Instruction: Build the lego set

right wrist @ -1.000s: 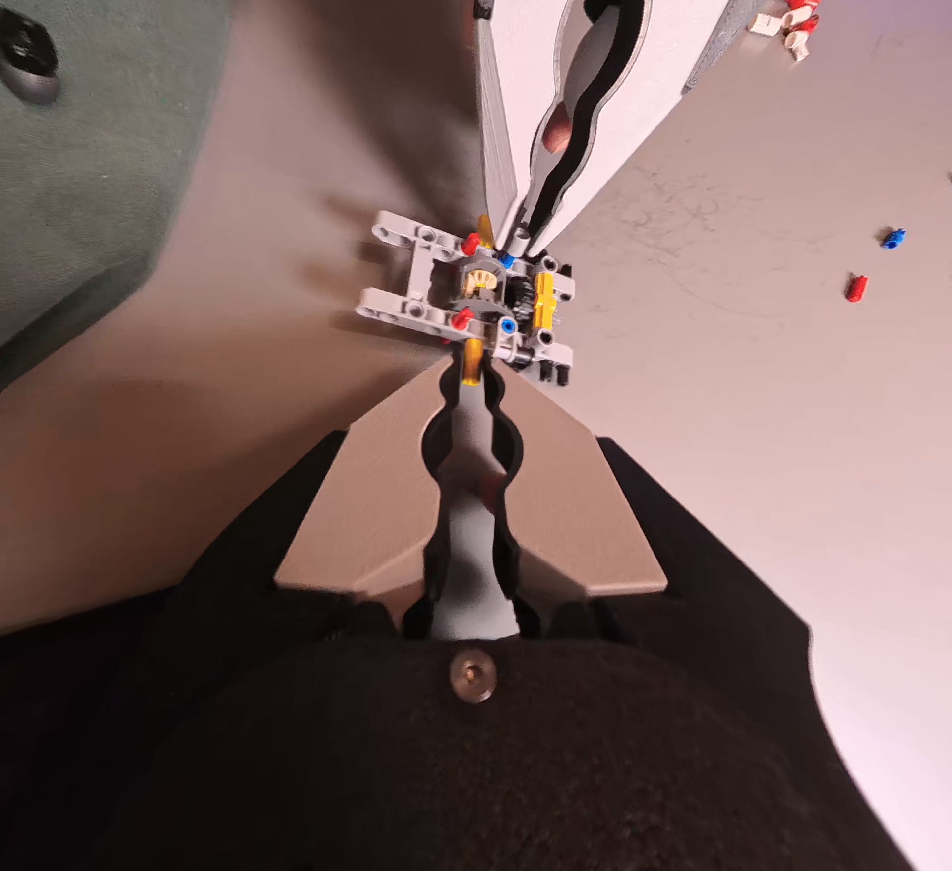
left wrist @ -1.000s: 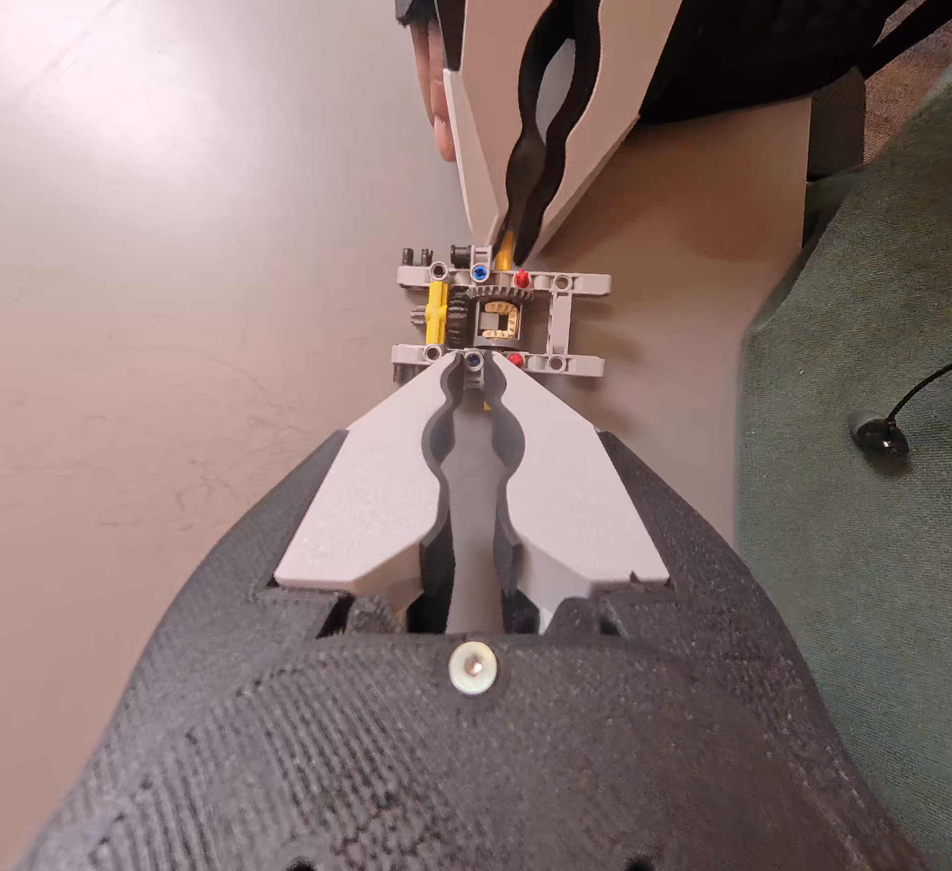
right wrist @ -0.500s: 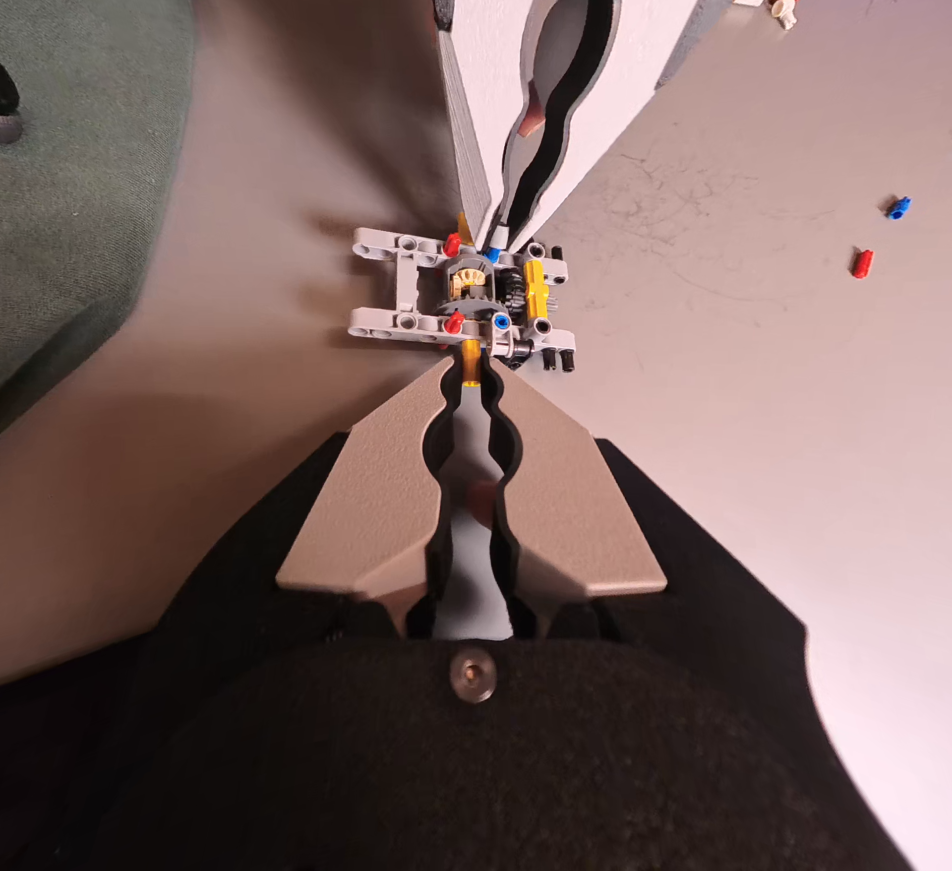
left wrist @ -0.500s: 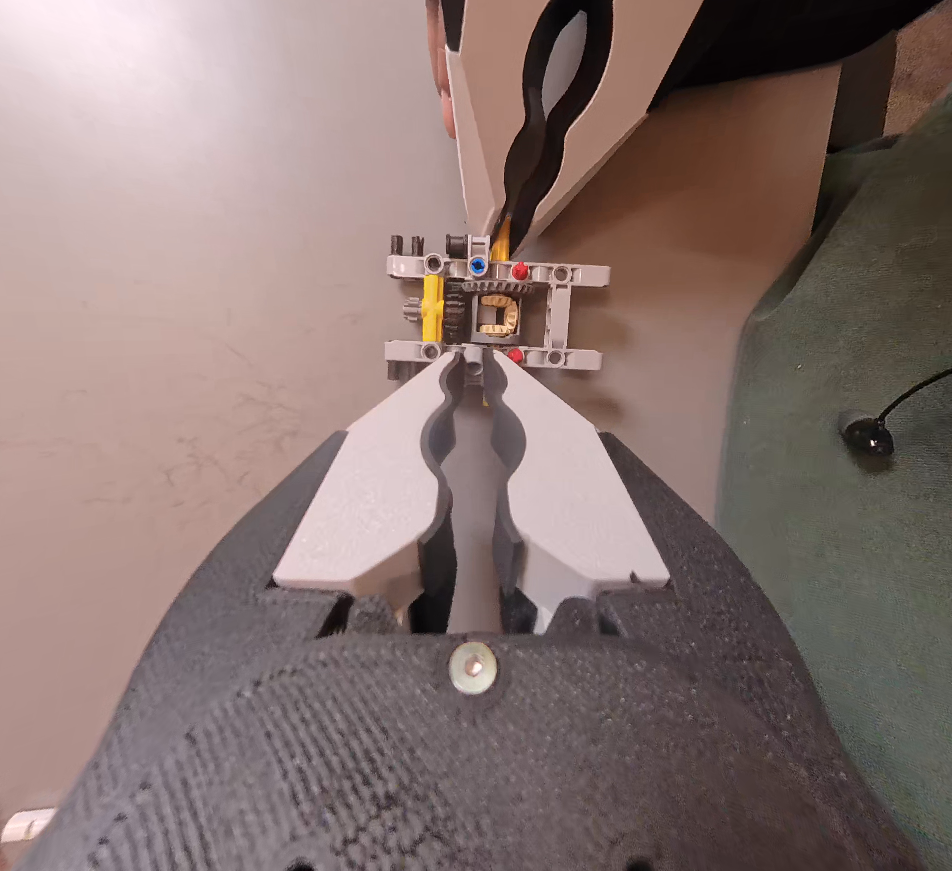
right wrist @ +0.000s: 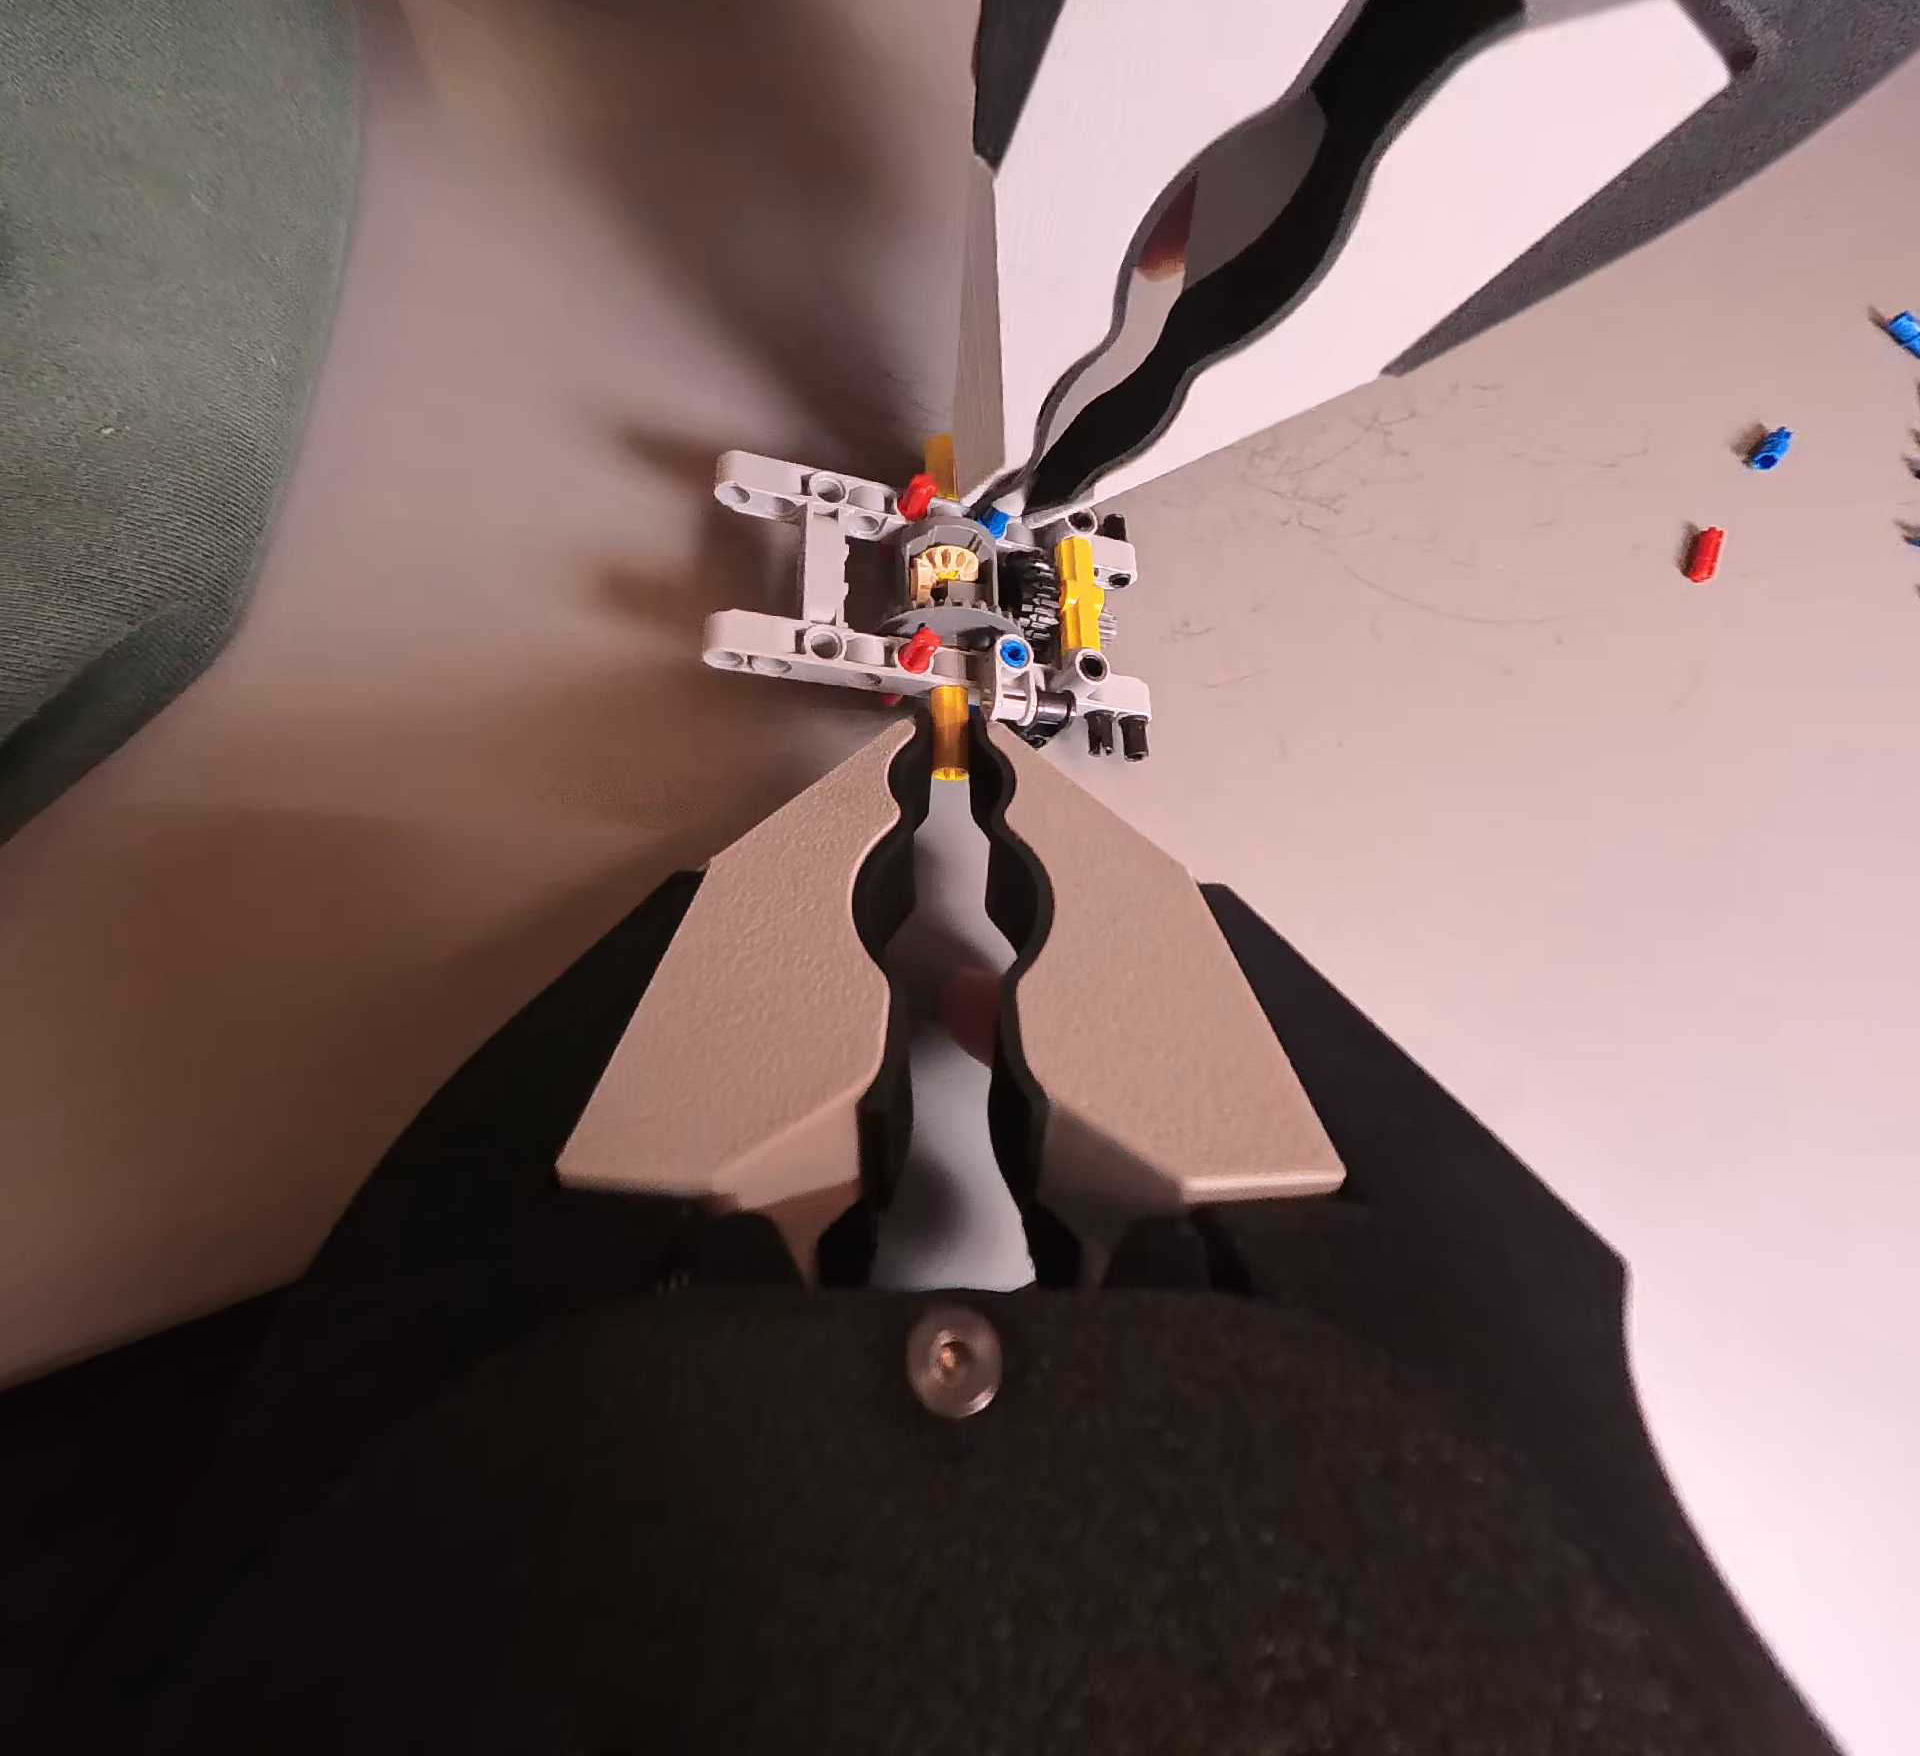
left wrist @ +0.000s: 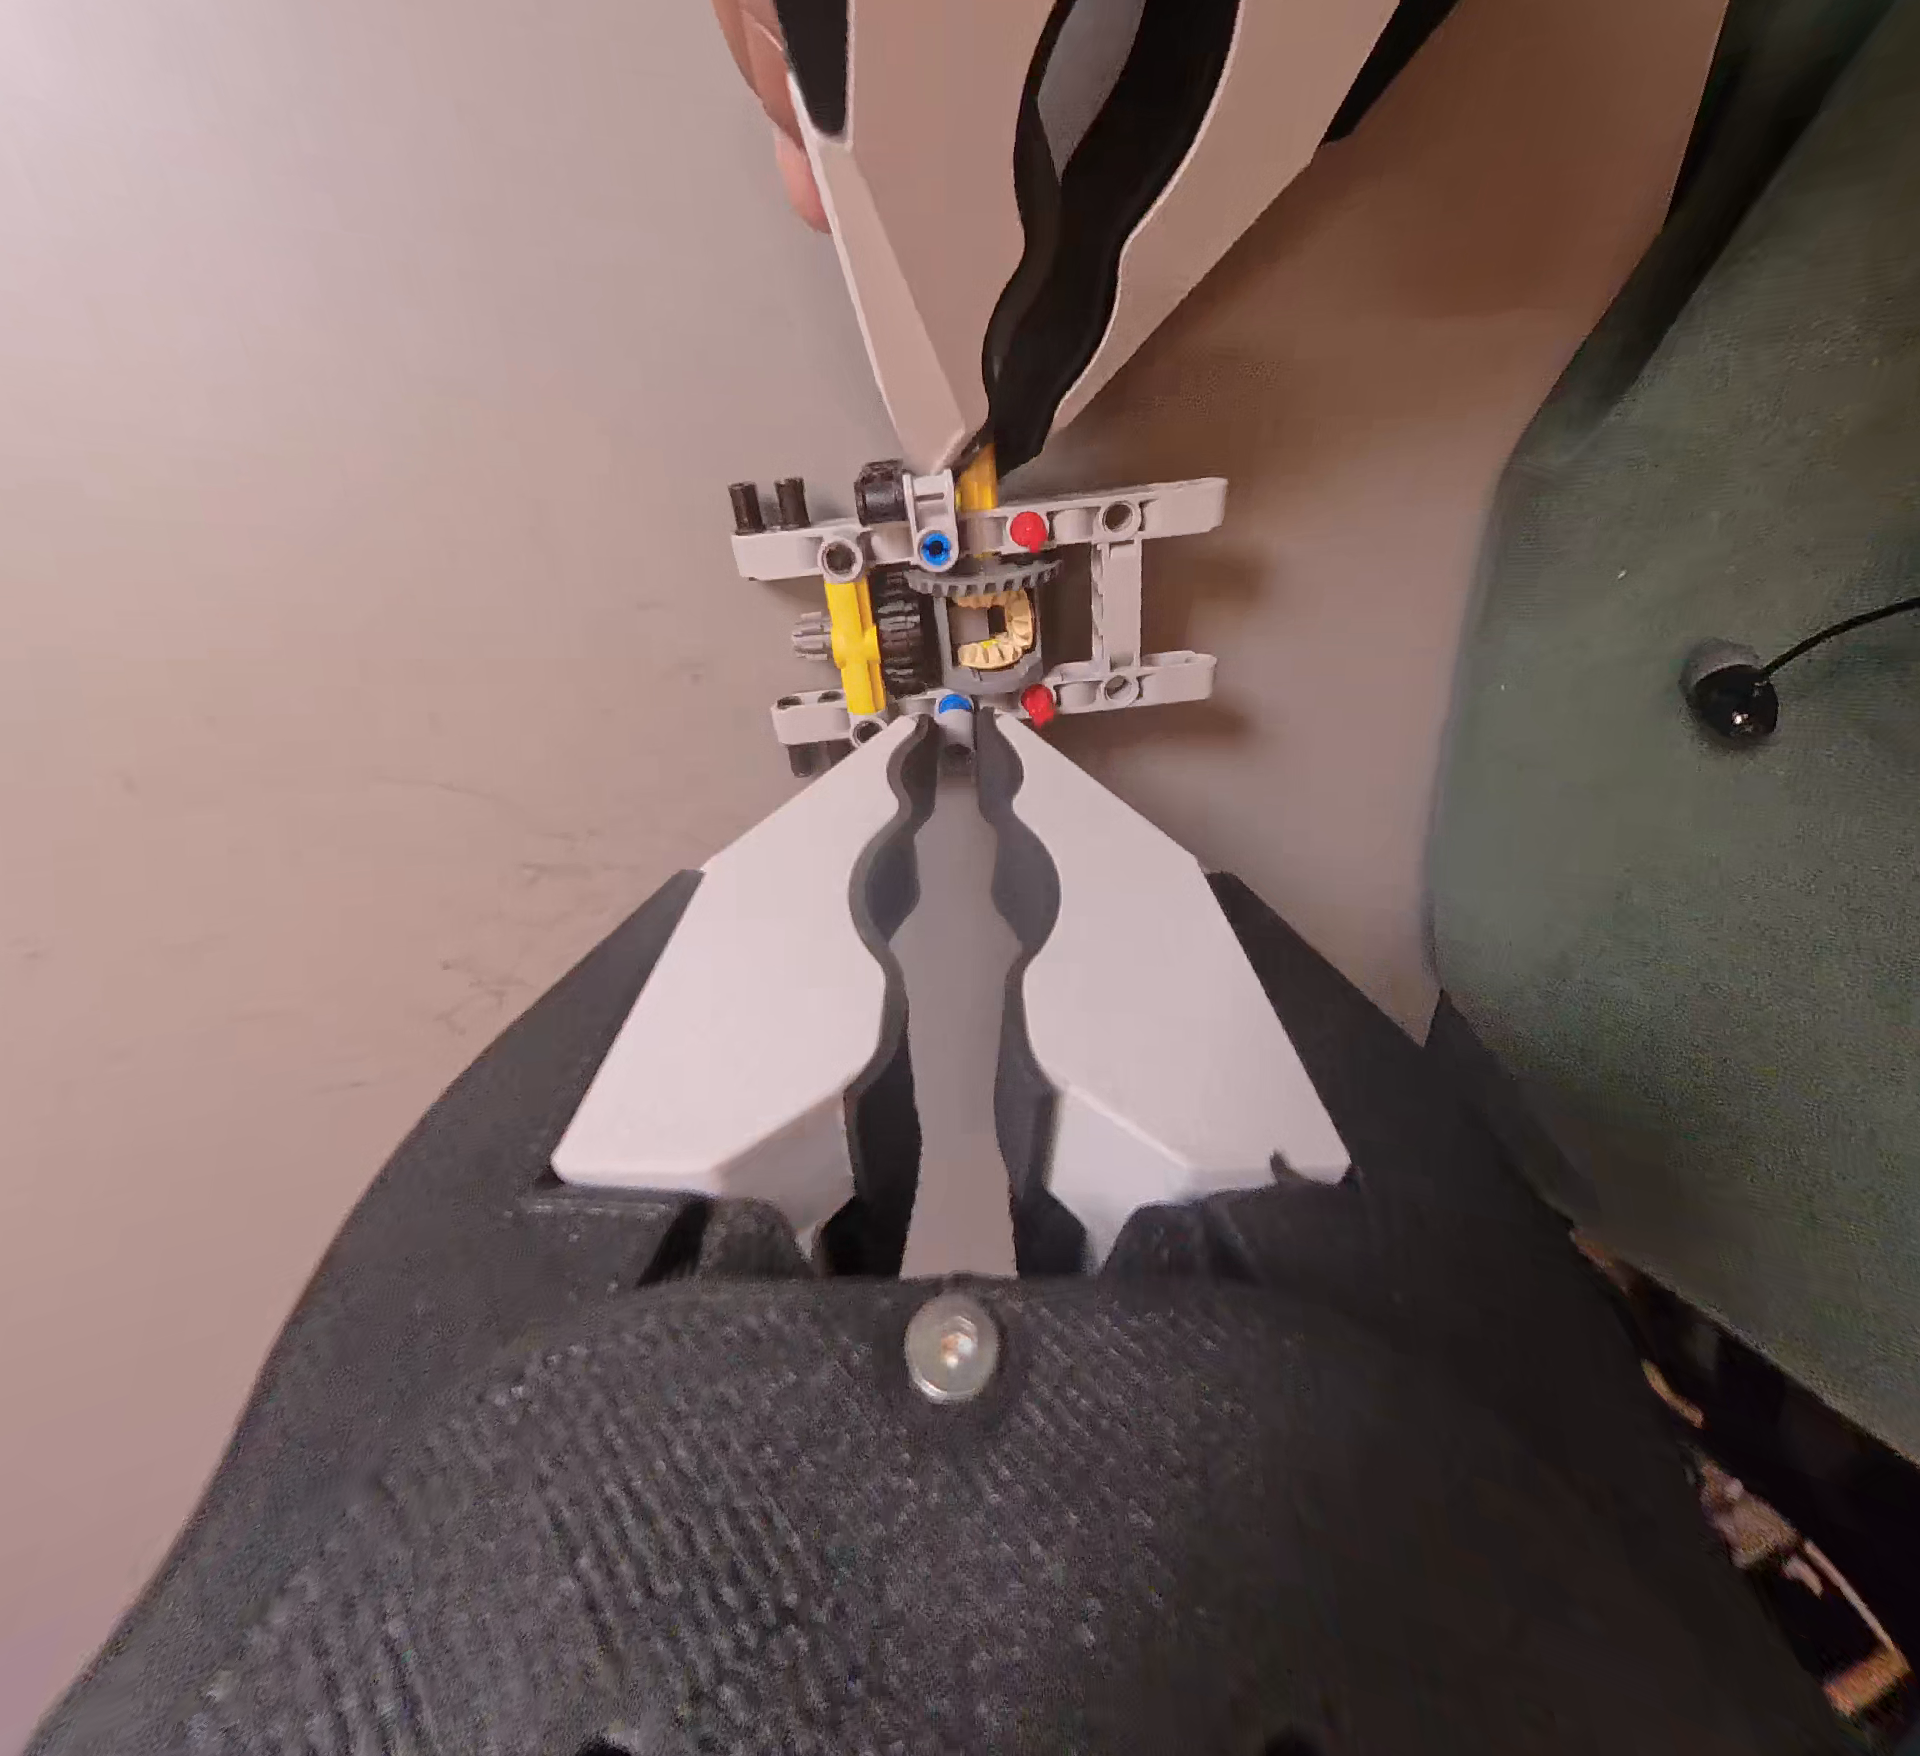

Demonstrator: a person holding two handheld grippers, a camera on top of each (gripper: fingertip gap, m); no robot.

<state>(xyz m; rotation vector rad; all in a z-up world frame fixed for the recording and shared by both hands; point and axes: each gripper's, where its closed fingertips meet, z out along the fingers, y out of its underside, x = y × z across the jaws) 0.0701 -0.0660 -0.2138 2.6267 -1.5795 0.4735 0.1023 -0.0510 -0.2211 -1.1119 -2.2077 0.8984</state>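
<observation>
Beige table (left wrist: 312, 459), left tongs (left wrist: 956, 740) nearly closed on grey lego frame (left wrist: 977, 605), right tongs (right wrist: 951, 750) pinching its yellow axle (right wrist: 948, 738)

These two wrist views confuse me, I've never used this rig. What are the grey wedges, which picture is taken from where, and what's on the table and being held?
Each picture comes from a camera mounted on a hand-held gripper, looking forward along its two fingers. The wedges at the bottom of each view are that gripper's own fingers; the wedges coming down from the top are the other gripper, facing it. The left gripper is closed on a small grey piece at the near side of the lego assembly, a grey frame with gears inside. The right gripper pinches the yellow axle sticking out of the opposite side. On the table to the side lie loose pieces, including a red pin and a blue pin.
</observation>
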